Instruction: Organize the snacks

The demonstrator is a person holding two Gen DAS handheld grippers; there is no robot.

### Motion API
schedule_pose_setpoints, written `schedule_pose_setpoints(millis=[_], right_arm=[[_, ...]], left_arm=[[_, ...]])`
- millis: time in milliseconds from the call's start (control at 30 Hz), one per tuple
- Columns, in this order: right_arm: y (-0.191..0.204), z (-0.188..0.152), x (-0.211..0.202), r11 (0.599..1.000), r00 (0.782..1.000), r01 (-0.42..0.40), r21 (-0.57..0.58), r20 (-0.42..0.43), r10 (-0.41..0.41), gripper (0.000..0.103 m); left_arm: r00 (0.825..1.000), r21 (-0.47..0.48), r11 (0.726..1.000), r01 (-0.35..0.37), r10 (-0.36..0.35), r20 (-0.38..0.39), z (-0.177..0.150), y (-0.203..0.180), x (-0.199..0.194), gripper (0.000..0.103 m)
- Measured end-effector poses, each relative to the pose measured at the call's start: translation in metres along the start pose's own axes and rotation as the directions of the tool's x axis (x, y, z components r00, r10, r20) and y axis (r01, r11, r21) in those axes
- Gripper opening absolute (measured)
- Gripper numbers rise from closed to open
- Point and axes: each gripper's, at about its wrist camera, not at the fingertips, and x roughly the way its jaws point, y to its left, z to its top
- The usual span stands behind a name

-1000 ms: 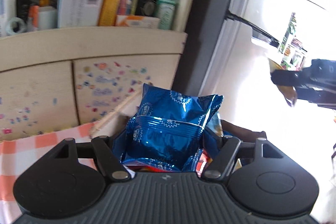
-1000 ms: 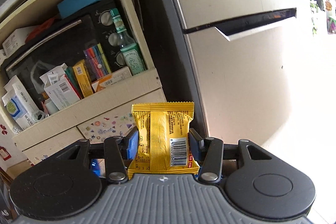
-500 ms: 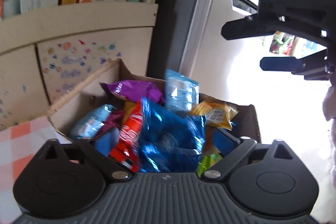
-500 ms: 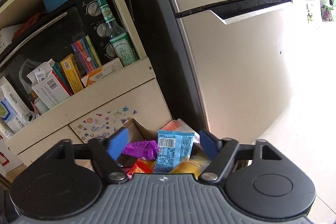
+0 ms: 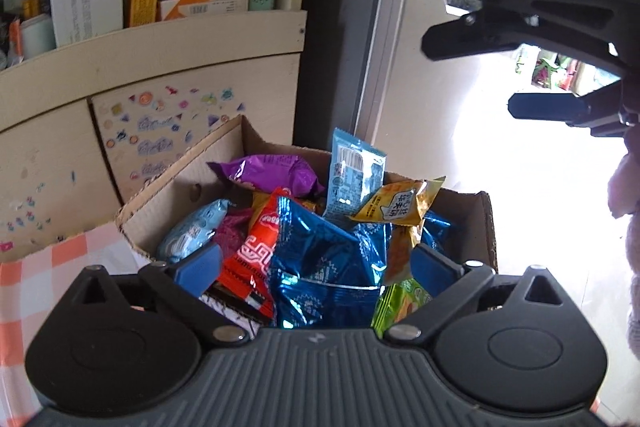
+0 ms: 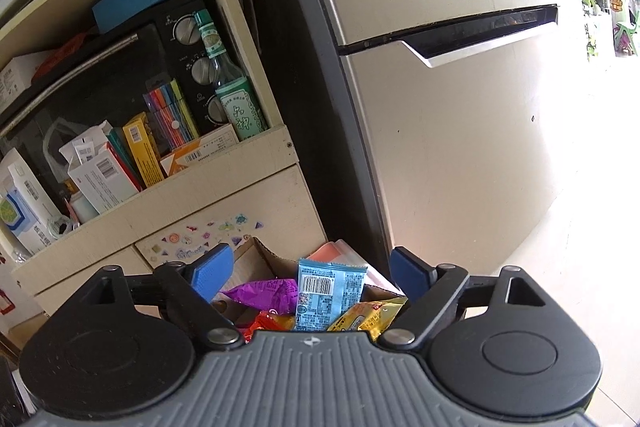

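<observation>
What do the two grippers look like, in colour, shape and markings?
Both grippers are black, with a ribbed grey body, two round discs, silver pivot pins and blue-padded fingers. The right gripper, seen from the left wrist view, bears white letters "DAS". A fluffy pale pink sleeve shows beside it.

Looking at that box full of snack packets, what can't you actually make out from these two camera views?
- Left wrist view: the cardboard box has its near side and floor hidden by the gripper body and the piled packets.
- Left wrist view: the green packet is mostly covered by the blue foil bag.
- Right wrist view: most of the box is cut off behind the gripper body.
</observation>
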Motion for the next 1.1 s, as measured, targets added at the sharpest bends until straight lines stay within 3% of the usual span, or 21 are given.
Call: schedule_pose_setpoints(millis=[200, 500, 700, 1100], right_arm=[[0.0, 0.001, -0.003, 1.0, 1.0, 0.008, -0.01, -0.021, -0.008, 0.095], [-0.007, -0.004, -0.012, 0.995, 0.992, 0.1, -0.021, -0.074, -0.101, 0.101], [-0.006, -0.017, -0.019, 0.986, 0.98, 0.14, -0.088, -0.13, -0.151, 0.103], [-0.018, -0.047, -0.031, 0.967, 0.939, 0.232, -0.105, -0.237, -0.251, 0.103]], left_arm=[[0.998, -0.036, 0.998, -0.054, 0.053, -0.024, 0.001, -0.002, -0.011, 0.1], [0.986, -0.047, 0.988, -0.15, 0.146, -0.085, -0.003, -0.002, -0.03, 0.1], [0.974, -0.088, 0.975, -0.203, 0.192, -0.119, -0.005, 0.006, -0.041, 0.1], [0.948, -0.119, 0.948, -0.296, 0.276, -0.157, -0.002, 0.002, -0.055, 0.101]])
